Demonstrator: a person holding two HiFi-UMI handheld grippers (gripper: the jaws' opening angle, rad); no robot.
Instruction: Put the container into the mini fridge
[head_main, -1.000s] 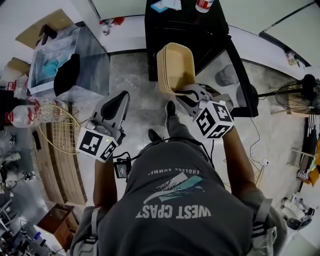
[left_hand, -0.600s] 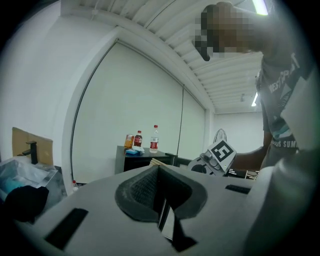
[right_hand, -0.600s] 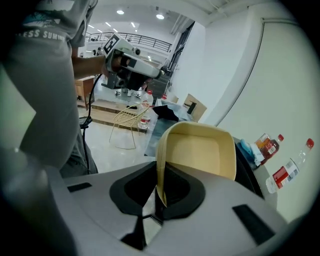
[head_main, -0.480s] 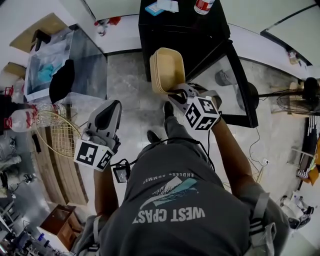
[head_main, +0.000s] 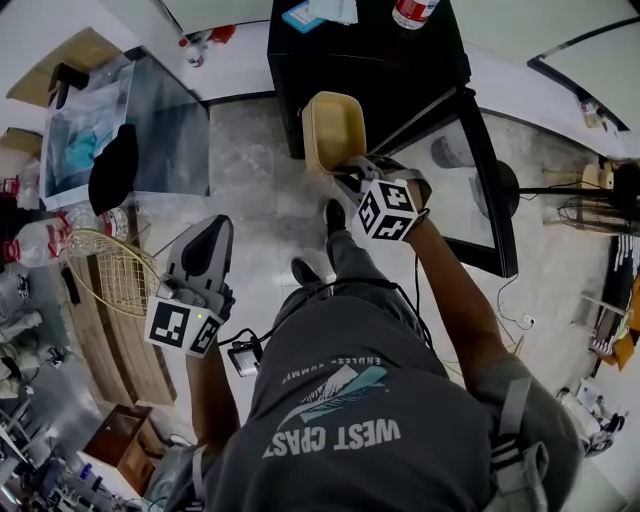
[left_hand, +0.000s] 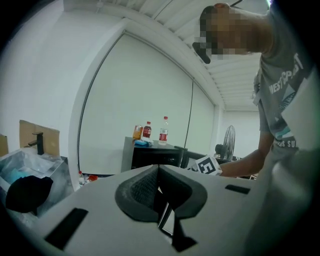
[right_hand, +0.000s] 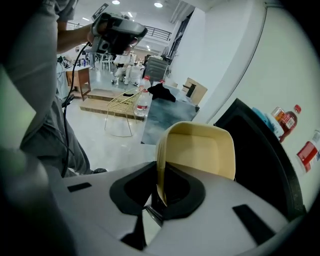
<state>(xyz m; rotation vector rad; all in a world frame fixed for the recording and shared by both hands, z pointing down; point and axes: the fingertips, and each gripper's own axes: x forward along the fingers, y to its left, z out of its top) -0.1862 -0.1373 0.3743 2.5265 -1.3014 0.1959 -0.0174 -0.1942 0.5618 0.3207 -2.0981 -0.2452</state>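
A cream rectangular container (head_main: 335, 130) hangs tipped on its edge in front of the black mini fridge (head_main: 365, 50), whose glass door (head_main: 465, 170) stands swung open to the right. My right gripper (head_main: 352, 180) is shut on the container's rim; in the right gripper view the container (right_hand: 200, 150) rises from between the jaws, the fridge (right_hand: 260, 160) just right of it. My left gripper (head_main: 210, 240) is held low at the left, away from the fridge, its jaws shut with nothing between them (left_hand: 157, 187).
Bottles (head_main: 412, 10) and a blue item stand on the fridge top. A glass-topped box (head_main: 130, 130) with a dark cloth sits at the left, a wire basket (head_main: 110, 270) and wooden boards beside it. A floor fan (head_main: 610, 195) stands at the right.
The right gripper has carried the container forward and slightly left, closer to the fridge front. The left gripper has dropped back toward the body.
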